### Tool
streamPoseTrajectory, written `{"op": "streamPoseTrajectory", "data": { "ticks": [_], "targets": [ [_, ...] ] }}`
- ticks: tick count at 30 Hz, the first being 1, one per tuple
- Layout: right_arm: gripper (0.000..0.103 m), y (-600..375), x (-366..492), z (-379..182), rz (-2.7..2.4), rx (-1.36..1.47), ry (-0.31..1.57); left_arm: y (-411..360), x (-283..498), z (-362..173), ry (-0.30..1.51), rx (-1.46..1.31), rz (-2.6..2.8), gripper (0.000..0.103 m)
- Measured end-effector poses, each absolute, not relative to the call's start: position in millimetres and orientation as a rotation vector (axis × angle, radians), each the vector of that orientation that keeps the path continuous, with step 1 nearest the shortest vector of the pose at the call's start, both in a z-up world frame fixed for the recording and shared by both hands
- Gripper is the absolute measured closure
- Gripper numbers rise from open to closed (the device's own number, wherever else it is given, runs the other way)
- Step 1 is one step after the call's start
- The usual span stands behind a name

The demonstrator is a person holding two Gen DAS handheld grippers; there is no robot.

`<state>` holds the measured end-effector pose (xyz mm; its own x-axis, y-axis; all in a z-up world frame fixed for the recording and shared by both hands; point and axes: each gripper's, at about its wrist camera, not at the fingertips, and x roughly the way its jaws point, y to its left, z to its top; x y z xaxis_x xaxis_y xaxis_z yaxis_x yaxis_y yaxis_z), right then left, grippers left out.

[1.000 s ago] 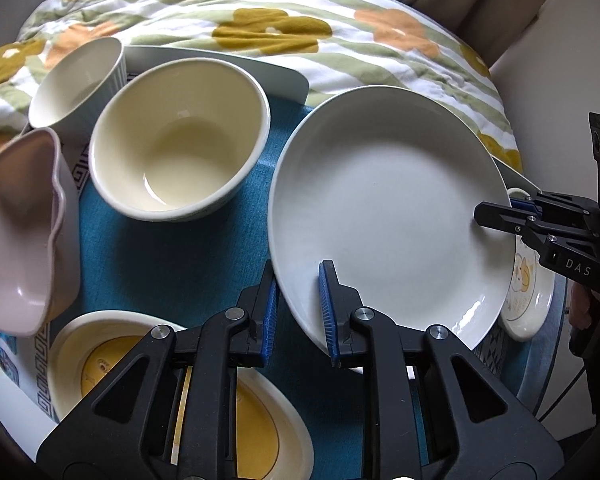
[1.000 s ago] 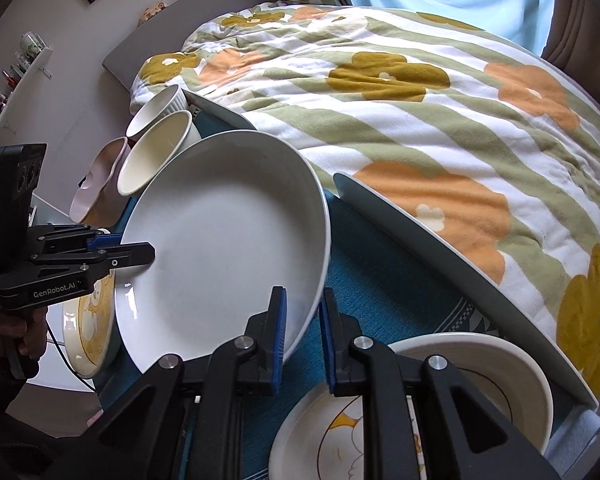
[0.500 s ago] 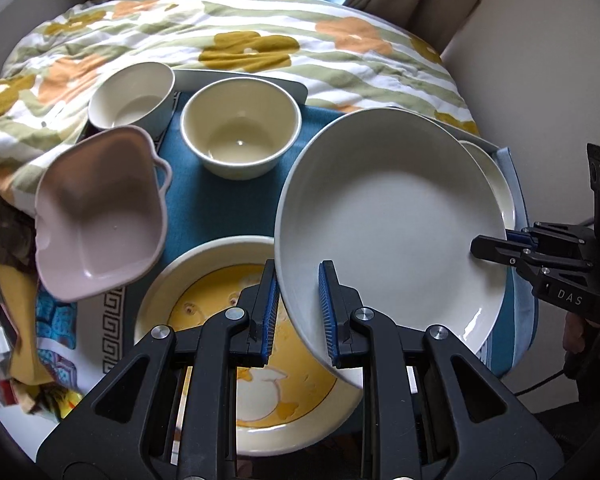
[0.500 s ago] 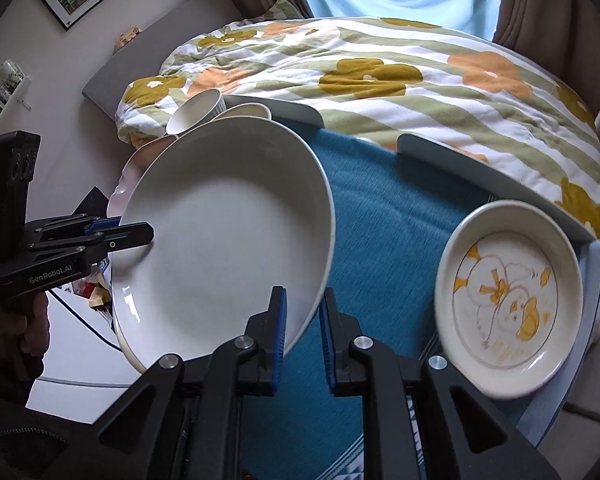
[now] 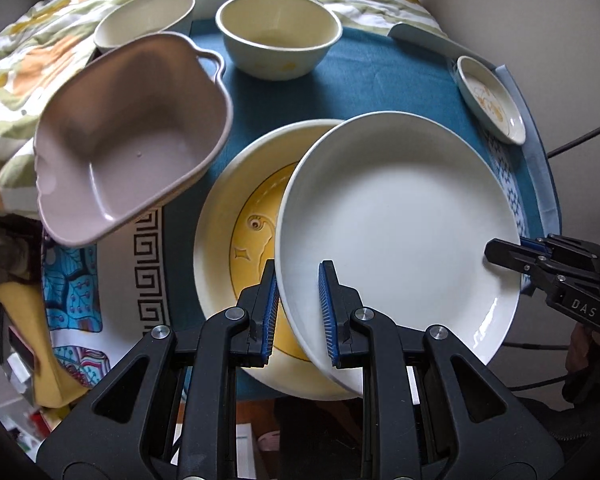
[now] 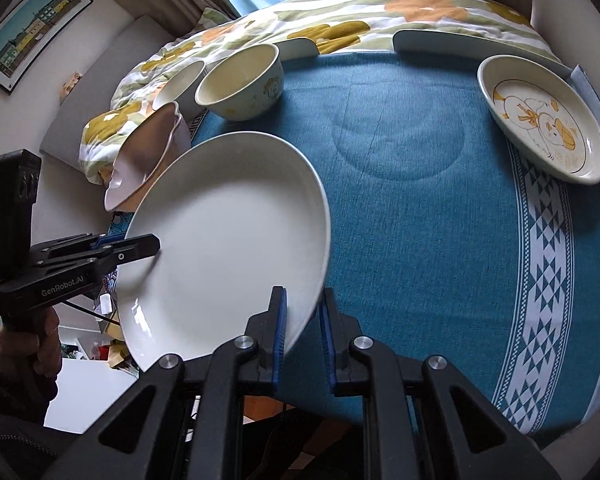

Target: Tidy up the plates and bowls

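Observation:
A large white plate (image 5: 399,216) is held in the air by both grippers, one on each side of its rim. My left gripper (image 5: 298,312) is shut on its near rim; my right gripper (image 6: 303,332) is shut on the opposite rim (image 6: 228,232). The white plate hangs tilted over a yellow-patterned plate (image 5: 236,240) lying on the blue cloth. The right gripper shows at the right in the left wrist view (image 5: 539,256), the left gripper at the left in the right wrist view (image 6: 100,248).
A pink square dish (image 5: 128,132), a cream bowl (image 5: 278,36) and a white ribbed bowl (image 5: 144,20) stand at the back left. A small duck-patterned plate (image 6: 539,116) lies at the far right of the blue cloth (image 6: 419,200). A flowered quilt (image 6: 339,12) lies behind.
Both grippers have carried the white plate back and left, from the middle of the cloth to above the yellow plate. Their hold on it has not changed.

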<state>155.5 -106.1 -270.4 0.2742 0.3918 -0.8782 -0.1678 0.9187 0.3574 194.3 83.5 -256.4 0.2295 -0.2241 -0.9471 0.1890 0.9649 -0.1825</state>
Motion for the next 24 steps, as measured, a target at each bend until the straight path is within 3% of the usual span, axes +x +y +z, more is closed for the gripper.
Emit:
{"op": "streamPoseTrajectory", "data": {
  "ticks": [14,24],
  "targets": [
    [0.088,-85.6,153.2,-276.7,0.348,0.104,1.206,85.5,196.6,-285.5,1.324,0.01,-0.214,0.086],
    [0.088,-83.7,152.9,-279.9,0.331,0.058,1.205,54.9,190.6,-284.0,1.255,0.195,-0.138,0.086]
  ]
}}
